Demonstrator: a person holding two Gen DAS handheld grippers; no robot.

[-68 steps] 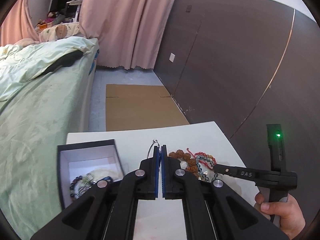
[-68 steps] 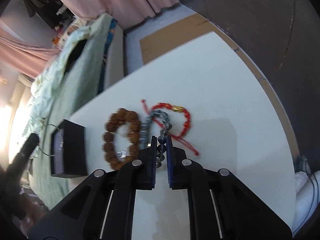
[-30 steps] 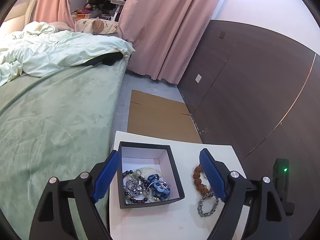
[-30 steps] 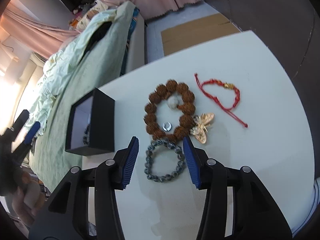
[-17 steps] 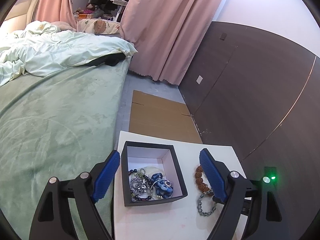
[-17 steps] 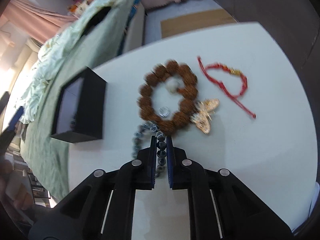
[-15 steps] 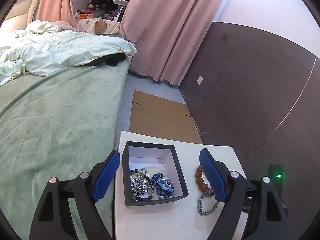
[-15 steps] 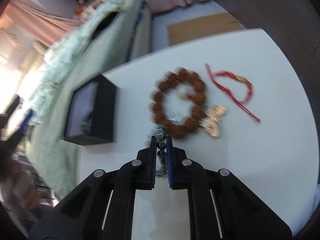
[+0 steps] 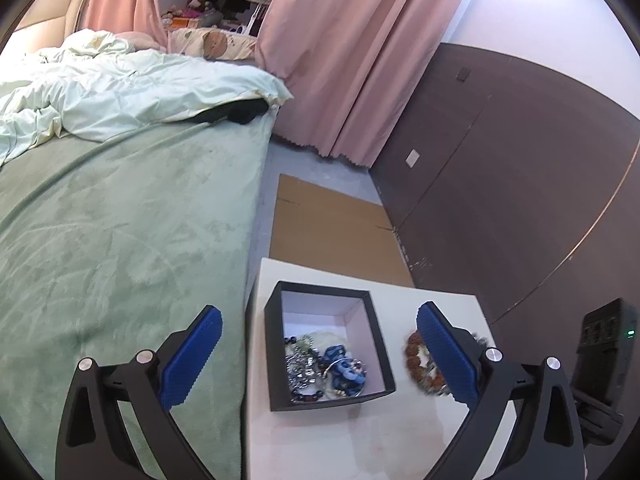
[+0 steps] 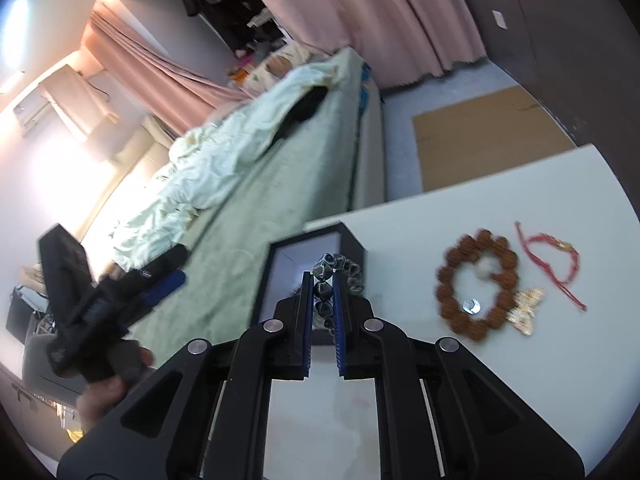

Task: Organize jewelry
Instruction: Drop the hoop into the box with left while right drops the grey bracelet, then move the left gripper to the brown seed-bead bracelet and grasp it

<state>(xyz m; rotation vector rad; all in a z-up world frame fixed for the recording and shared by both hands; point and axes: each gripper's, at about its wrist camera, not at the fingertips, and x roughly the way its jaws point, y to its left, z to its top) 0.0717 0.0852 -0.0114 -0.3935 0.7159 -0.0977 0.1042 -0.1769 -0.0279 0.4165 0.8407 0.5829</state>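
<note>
My right gripper (image 10: 322, 280) is shut on a grey faceted bead bracelet (image 10: 340, 262) and holds it up in front of the open black box (image 10: 280, 276). Seen from the left wrist, the box (image 9: 276, 344) has several beaded pieces (image 9: 320, 368) lying in it on the white table (image 9: 360, 436). My left gripper (image 9: 320, 356) hovers over the box with its jaws opening wide and nothing between the pads. On the table lie a brown bead bracelet (image 10: 476, 280), a red cord bracelet (image 10: 556, 260) and a gold butterfly piece (image 10: 528, 312).
A green-covered bed (image 9: 120, 220) runs along the table's left edge. A flat cardboard sheet (image 9: 332, 220) lies on the floor beyond it. The dark panelled wall (image 9: 520, 160) stands to the right. A hand (image 10: 112, 384) holds the left gripper (image 10: 174, 270).
My right gripper shut on the grey bracelet, lifted it off the table and carried it left toward the box. The left gripper's jaws spread wider over the box.
</note>
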